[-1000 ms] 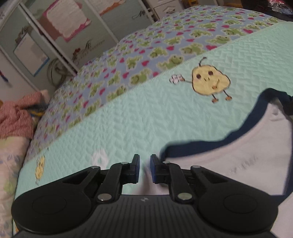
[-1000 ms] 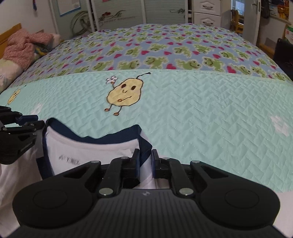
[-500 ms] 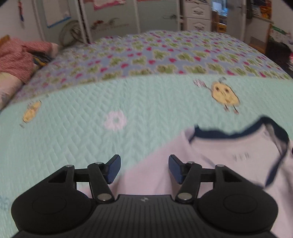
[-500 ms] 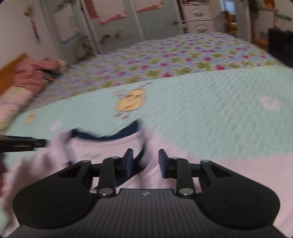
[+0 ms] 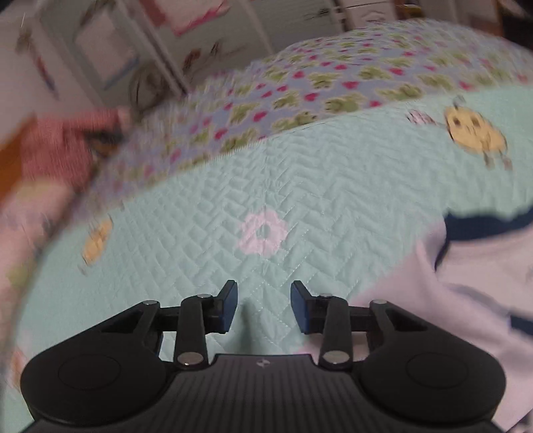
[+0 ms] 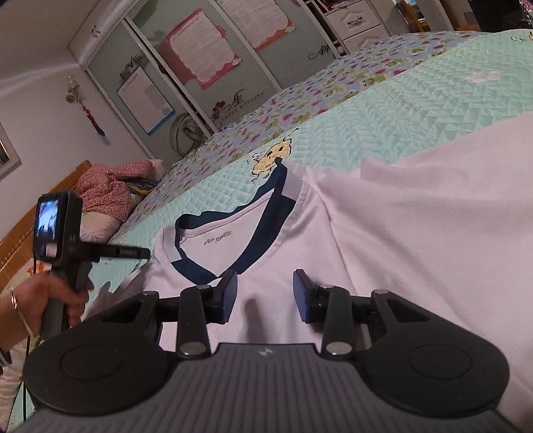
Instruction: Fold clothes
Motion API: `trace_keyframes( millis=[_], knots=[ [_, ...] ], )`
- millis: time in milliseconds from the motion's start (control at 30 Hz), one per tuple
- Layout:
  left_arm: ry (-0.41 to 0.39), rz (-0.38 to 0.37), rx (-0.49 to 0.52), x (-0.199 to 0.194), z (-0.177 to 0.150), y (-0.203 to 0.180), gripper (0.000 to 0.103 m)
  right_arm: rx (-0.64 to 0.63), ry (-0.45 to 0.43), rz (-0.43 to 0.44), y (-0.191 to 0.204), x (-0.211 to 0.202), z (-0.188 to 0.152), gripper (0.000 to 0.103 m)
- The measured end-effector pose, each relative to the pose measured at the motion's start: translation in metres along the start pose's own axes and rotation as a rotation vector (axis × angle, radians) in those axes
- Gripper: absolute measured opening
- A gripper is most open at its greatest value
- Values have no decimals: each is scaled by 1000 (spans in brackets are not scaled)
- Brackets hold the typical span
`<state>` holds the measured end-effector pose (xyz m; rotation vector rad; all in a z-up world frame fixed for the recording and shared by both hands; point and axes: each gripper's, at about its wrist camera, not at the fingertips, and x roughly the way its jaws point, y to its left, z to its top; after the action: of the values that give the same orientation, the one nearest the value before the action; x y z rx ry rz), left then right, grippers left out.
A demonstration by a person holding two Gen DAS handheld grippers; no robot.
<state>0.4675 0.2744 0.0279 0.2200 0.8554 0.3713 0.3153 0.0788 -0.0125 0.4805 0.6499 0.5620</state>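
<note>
A white shirt [image 6: 416, 233] with a navy collar [image 6: 263, 229] lies spread on the mint quilted bedspread [image 6: 416, 110]. My right gripper [image 6: 265, 289] hovers just below the collar, over the chest, open, with no fabric pinched. In the left wrist view, my left gripper [image 5: 263, 299] is over bare quilt, left of the shirt [image 5: 483, 273]. Its jaws are closing with nothing between them. In the right wrist view the left gripper [image 6: 133, 253] sits side-on, held by a hand [image 6: 43, 299] beside the shirt's shoulder.
A frog-and-heart patterned blanket [image 6: 299, 103] covers the far part of the bed. A pink floral bundle [image 6: 106, 186] lies by the wooden headboard [image 6: 20, 239]. Wardrobe doors [image 6: 200, 66] and a drawer unit [image 6: 356, 23] stand beyond the bed.
Both grippers let go of the navy collar and opened. The left one slid left off the shirt onto bare quilt and narrowed again. The right one rolled and sank toward the shirt.
</note>
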Motion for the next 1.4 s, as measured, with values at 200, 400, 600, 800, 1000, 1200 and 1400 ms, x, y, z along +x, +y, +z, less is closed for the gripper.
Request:
trace_keyframes(
  millis=[200,400,600,800,1000,1200,1400],
  knots=[
    [-58,-159,32,-23,10,-4,53,13,-14,18,-6,-5,-4,38],
    [-124,-104,201,-25,21,-51,54,49,-26,39,-15,-7,-5,35],
    [-71,38,287,10,41,-65,0,66,-36,44,-17,-11,-9,32],
    [-18,-10,112,0,53,-35,9,120,-43,52,-26,-13,-10,20],
    [157,-254,46,-47,-5,-21,46,112,-40,44,-23,-13,-9,20],
    [131,-208,30,-15,-15,-32,38,107,-39,39,-22,-14,-11,20],
    [78,-140,74,-3,4,-46,37,102,-39,34,-21,-14,-10,20]
  ],
)
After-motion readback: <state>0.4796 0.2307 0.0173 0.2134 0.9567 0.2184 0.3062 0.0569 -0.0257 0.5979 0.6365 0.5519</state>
